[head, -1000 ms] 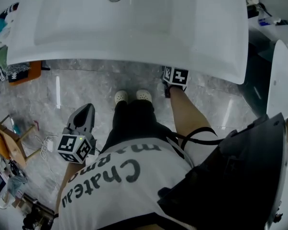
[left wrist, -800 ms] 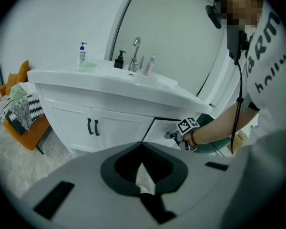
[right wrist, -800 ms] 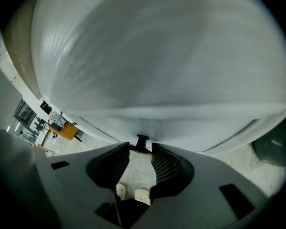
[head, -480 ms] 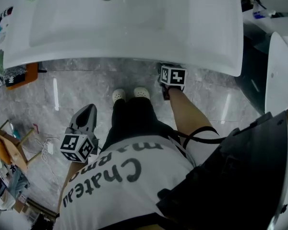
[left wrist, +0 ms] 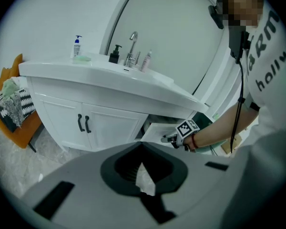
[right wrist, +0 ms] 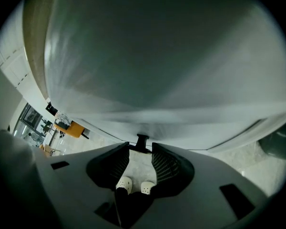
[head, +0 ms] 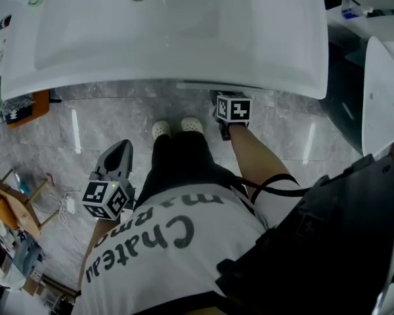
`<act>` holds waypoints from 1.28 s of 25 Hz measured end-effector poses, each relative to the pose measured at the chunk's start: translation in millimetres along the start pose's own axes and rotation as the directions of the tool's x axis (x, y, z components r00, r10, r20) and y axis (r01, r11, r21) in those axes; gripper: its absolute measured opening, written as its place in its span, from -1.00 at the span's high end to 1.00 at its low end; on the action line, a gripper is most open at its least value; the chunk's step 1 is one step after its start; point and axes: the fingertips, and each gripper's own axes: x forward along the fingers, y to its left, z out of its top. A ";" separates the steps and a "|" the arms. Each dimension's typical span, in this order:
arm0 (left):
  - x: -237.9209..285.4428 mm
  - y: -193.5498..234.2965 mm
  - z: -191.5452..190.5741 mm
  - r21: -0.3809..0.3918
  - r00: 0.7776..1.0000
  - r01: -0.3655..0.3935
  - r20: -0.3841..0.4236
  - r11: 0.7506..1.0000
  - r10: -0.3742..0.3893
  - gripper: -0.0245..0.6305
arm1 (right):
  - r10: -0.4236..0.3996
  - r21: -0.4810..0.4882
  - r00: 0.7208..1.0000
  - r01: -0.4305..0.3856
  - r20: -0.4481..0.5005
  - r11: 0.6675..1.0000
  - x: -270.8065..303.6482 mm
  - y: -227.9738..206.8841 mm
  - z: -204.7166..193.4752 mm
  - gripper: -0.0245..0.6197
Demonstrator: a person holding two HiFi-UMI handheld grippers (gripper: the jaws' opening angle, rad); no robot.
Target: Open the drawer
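Note:
A white drawer (left wrist: 157, 130) stands partly pulled out under the right end of the white vanity top (head: 184, 38). From above, only a thin strip of the drawer (head: 197, 86) shows below the counter edge. My right gripper (right wrist: 140, 147) is shut on the drawer's small black handle (right wrist: 141, 140), which sits between its fingertips. That right gripper (head: 226, 104) also shows just under the counter edge, and in the left gripper view the right gripper (left wrist: 170, 138) is at the drawer front. My left gripper (head: 121, 148) hangs at my left side, jaws together, holding nothing.
Left of the drawer the vanity has two doors with black handles (left wrist: 83, 123). A faucet (left wrist: 132, 44) and bottles stand on top. An orange chair (left wrist: 19, 123) is at the left, a white fixture (head: 381, 97) at the right. My white shoes (head: 177, 128) are close to the cabinet.
My right gripper has drawn back a little toward me with the handle, and a strip of drawer now shows beneath the counter edge. The left gripper has stayed put.

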 end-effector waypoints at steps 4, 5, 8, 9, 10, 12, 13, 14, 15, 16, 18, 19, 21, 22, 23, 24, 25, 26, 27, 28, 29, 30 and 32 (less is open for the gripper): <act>8.6 -8.1 2.1 0.008 1.000 0.027 -0.005 1.000 -0.027 0.90 | 0.012 -0.010 1.000 -0.012 0.002 1.000 -1.3 0.3 -4.6 0.45; 10.5 -10.0 2.2 0.009 0.999 0.035 -0.007 0.999 -0.035 0.90 | 0.015 -0.009 1.000 -0.015 0.001 1.000 -1.5 0.8 -6.0 0.45; 15.5 -14.9 0.9 0.010 0.999 0.051 -0.013 0.999 -0.051 0.90 | 0.013 -0.006 1.000 -0.013 -0.001 1.000 -2.7 1.9 -8.9 0.45; 16.4 -16.3 -0.3 0.007 0.998 0.055 -0.013 0.998 -0.055 0.90 | 0.012 -0.005 1.000 -0.012 -0.002 1.000 -3.7 2.3 -10.0 0.45; 16.4 -17.6 -1.8 0.003 0.998 0.057 -0.014 0.998 -0.057 0.90 | 0.010 -0.006 1.000 -0.010 -0.003 1.000 -4.9 3.0 -11.5 0.45; 14.7 -19.7 -4.4 -0.002 0.998 0.059 -0.014 0.998 -0.059 0.90 | 0.011 -0.007 1.000 -0.011 -0.003 1.000 -6.8 5.5 -15.7 0.45; 14.1 -20.5 -5.6 -0.002 0.998 0.060 -0.014 0.998 -0.060 0.90 | 0.012 -0.006 1.000 -0.012 -0.003 1.000 -7.4 6.6 -18.1 0.45; 13.7 -21.2 -6.6 -0.001 0.998 0.060 -0.015 0.998 -0.060 0.90 | 0.011 -0.004 1.000 -0.011 -0.003 1.000 -8.1 7.3 -20.6 0.45; 13.6 -21.7 -7.5 -0.001 0.998 0.060 -0.014 0.998 -0.060 0.90 | 0.010 -0.002 1.000 -0.010 -0.004 1.000 -8.9 7.7 -23.3 0.45; 13.4 -22.0 -8.1 -0.001 0.998 0.060 -0.013 0.998 -0.060 0.90 | 0.009 -0.002 1.000 -0.009 -0.004 1.000 -9.6 8.0 -26.1 0.45; 13.0 -22.2 -9.0 0.000 0.998 0.059 -0.010 0.998 -0.059 0.90 | 0.008 -0.001 1.000 -0.008 -0.008 1.000 -10.4 8.2 -31.8 0.46; 12.6 -22.3 -9.3 0.002 0.998 0.057 -0.010 0.998 -0.057 0.90 | 0.008 -0.001 1.000 -0.008 -0.009 1.000 -10.6 8.1 -34.5 0.46; 11.2 -22.3 -9.6 0.007 0.999 0.052 -0.012 0.999 -0.052 0.90 | 0.008 0.002 1.000 -0.008 -0.012 1.000 -11.2 8.1 -39.5 0.46; 10.3 -22.3 -9.7 0.008 0.999 0.049 -0.012 0.999 -0.049 0.90 | 0.007 0.005 1.000 -0.007 -0.013 1.000 -11.8 8.2 -41.7 0.46; 9.1 -22.4 -9.9 0.009 0.999 0.048 -0.013 0.999 -0.048 0.90 | 0.006 0.007 1.000 -0.005 -0.014 1.000 -12.9 8.3 -43.4 0.46; 7.6 -22.9 -10.5 0.010 0.999 0.048 -0.014 0.999 -0.048 0.90 | 0.004 0.008 1.000 -0.004 -0.013 1.000 -14.1 8.5 -44.5 0.46; 5.9 -23.6 -11.6 0.013 0.999 0.050 -0.015 0.999 -0.050 0.90 | 0.003 0.007 1.000 -0.003 -0.012 1.000 -15.2 8.8 -44.9 0.46; 4.5 -24.1 -13.2 0.015 0.999 0.052 -0.018 0.999 -0.052 0.90 | 0.003 0.006 1.000 -0.003 -0.011 1.000 -16.1 9.0 -44.8 0.46; 3.5 -24.3 -15.3 0.018 0.998 0.054 -0.021 0.998 -0.054 0.90 | 0.003 0.004 1.000 -0.003 -0.010 1.000 -16.7 9.3 -44.5 0.46; 2.9 -24.3 -17.5 0.019 0.998 0.056 -0.024 0.998 -0.056 0.90 | 0.003 0.001 1.000 -0.003 -0.010 1.000 -16.9 9.7 -44.5 0.47; 2.5 -24.2 -19.8 0.019 0.998 0.059 -0.027 0.998 -0.058 0.90 | 0.003 -0.003 1.000 -0.003 -0.012 1.000 -16.9 10.0 -44.9 0.47; 2.2 -24.2 -21.8 0.019 0.998 0.062 -0.029 0.998 -0.061 0.90 | 0.000 -0.009 1.000 0.000 -0.014 1.000 -17.2 10.2 -45.5 0.47; 1.8 -24.6 -24.1 0.022 0.997 0.069 -0.034 0.997 -0.068 0.90 | -0.010 -0.025 1.000 0.010 -0.017 1.000 -18.2 10.4 -46.9 0.48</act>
